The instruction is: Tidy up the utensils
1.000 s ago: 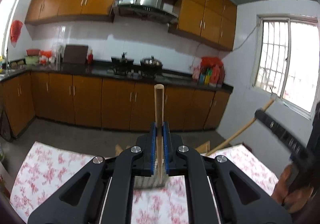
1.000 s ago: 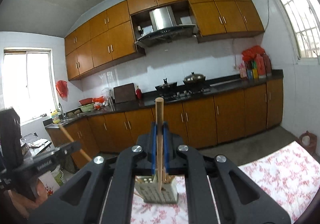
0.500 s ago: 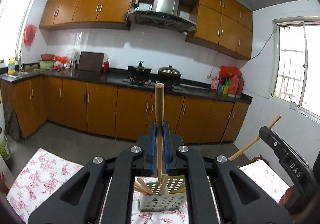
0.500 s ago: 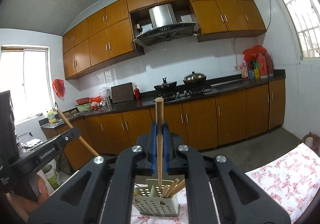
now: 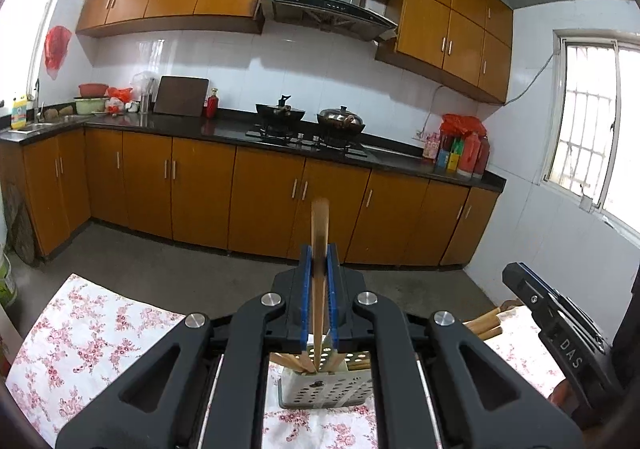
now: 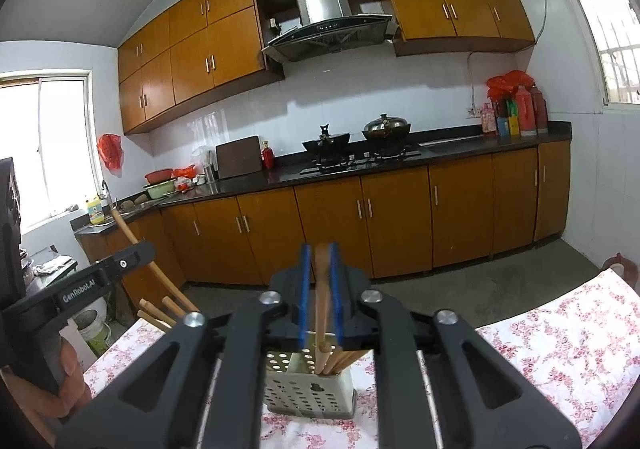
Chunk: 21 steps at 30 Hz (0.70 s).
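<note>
The left gripper (image 5: 319,269) is clamping a wooden stick (image 5: 320,233) over the basket (image 5: 326,389); the right gripper (image 6: 319,273) is opening around another stick (image 6: 321,289).

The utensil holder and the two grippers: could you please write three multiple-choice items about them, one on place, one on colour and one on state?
1. Where does the perforated utensil holder stand?
A. on the floral tablecloth
B. on the black counter
C. on the floor

2. What colour are the pads of the right gripper?
A. red
B. blue
C. green

3. What is the left gripper doing?
A. standing wide open and empty
B. gripping the holder's rim
C. clamping a wooden stick

Answers:
1 A, the holder sits on the flowered cloth directly below both grippers.
2 B, blue strips line the inner faces of its fingers.
3 C, the stick stands upright between pads pressed close on it, its lower end at the holder's mouth.

The right gripper's jaws are opening, with a second wooden stick between them.
</note>
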### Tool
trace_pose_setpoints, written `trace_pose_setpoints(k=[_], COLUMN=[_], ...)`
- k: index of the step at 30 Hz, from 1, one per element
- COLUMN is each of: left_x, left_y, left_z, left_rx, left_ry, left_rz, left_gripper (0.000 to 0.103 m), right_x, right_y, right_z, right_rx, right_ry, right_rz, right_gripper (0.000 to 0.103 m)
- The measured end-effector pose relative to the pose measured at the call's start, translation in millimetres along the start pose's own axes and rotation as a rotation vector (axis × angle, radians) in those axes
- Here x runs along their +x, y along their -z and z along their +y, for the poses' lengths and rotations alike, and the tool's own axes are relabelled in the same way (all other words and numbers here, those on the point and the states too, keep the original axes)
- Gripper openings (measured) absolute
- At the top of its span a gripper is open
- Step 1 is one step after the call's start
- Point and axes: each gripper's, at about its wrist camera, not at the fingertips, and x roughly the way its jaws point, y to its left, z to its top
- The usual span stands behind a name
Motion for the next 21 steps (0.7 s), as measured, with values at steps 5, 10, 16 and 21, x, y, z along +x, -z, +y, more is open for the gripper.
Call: trace_pose_setpoints(k=[5, 10, 16, 21], left_x=[-25.0, -60.5, -97.4, -116.7], left_y=[-7.4, -1.5, 33.5, 65.9], left_z=[10.9, 24.4, 38.9, 46.5], left_rx=[-0.023, -0.009, 0.043, 0.065], left_ry=[0.003, -0.013, -0.059, -0.096], left_rz=[-0.016, -0.041, -0.044, -0.039], left_gripper=[0.028, 0.039, 0.066, 0.088], right_x=[-24.1, -60.0, -102.8, -129.5], right_y=[-1.6, 4.9, 31.9, 61.3], right_z=[0.5, -1.2, 2.3, 16.4], right_rx=[-0.006, -0.006, -0.028, -0.089], right_ry=[0.023, 0.048, 0.070, 0.107], right_rz=[-0.011, -0.024, -0.010, -0.019], right_gripper=[0.037, 0.053, 0.078, 0.098])
